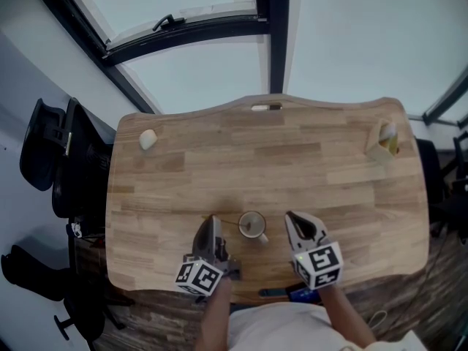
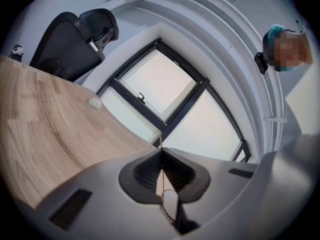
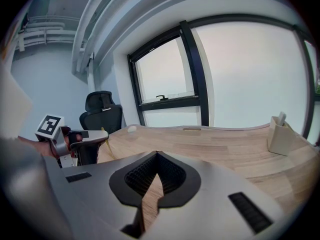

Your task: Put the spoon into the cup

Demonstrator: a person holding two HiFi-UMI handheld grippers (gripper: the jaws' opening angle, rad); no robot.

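Light wood table [image 1: 292,159], wavy far edge. Beyond it, a big window [image 1: 351,35]: panes pale and bright, flat daylight. Black frame [image 1: 276,35], with a handle [image 1: 168,23] on the sash left of the upright bar. Left of table: black chair [image 1: 55,152], pale grey wall [image 1: 18,64] behind. By the table's near-left corner: dark plank floor [image 1: 146,316].

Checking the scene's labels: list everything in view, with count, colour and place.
table: one, light wood, centre.
cup: one, pale, near the front edge, between the grippers.
spoon: one, thin, tan, in the left jaws.
small lump: one, whitish, far left corner.
holder: one, beige, far right corner.
office chair: one, black, left of the table.
window frames: several, black, beyond the table.
left gripper: one, grey, jaws shut on the spoon.
right gripper: one, grey, jaws together, empty.
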